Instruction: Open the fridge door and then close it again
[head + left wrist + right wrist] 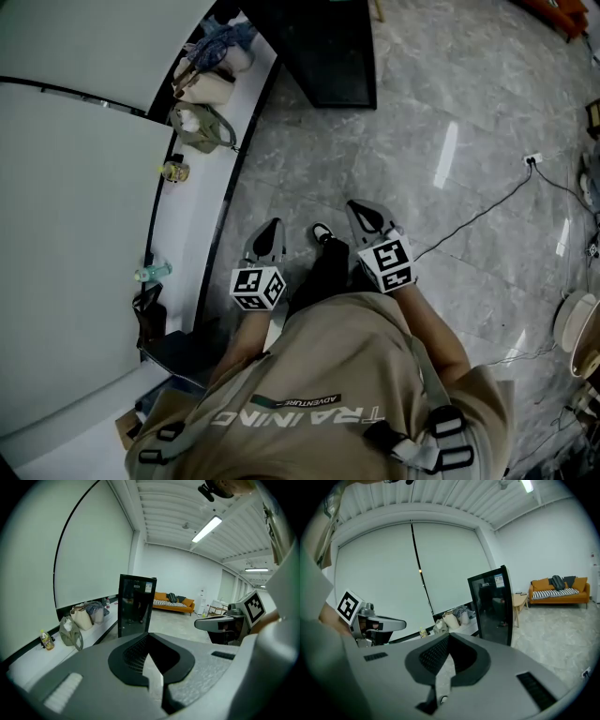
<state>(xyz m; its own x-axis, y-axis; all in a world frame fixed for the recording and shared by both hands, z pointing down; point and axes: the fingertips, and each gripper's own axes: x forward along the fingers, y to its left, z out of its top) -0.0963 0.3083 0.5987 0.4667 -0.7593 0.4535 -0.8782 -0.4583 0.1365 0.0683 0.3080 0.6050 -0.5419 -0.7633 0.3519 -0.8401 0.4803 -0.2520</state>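
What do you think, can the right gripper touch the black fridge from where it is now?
Probably not yet. The right gripper is held close to the person's body, and the fridge stands well ahead across the floor. Nothing blocks the way, so walking closer should do it.

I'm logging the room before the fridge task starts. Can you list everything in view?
fridge: one, black, at the ledge's far end
ledge: one, white, along the left wall
beige bag: one, on the ledge near the fridge
olive bag: one, beside the beige bag
yellow bottle: one, on the ledge
clear bottle: one, further along the ledge, nearer the person
sofa: one, orange, by the far wall
cable: one, black, on the floor at the right
floor: grey marble
left gripper: grey, jaws together, empty
right gripper: grey, jaws together, empty
shoe: one, black and white, between the grippers
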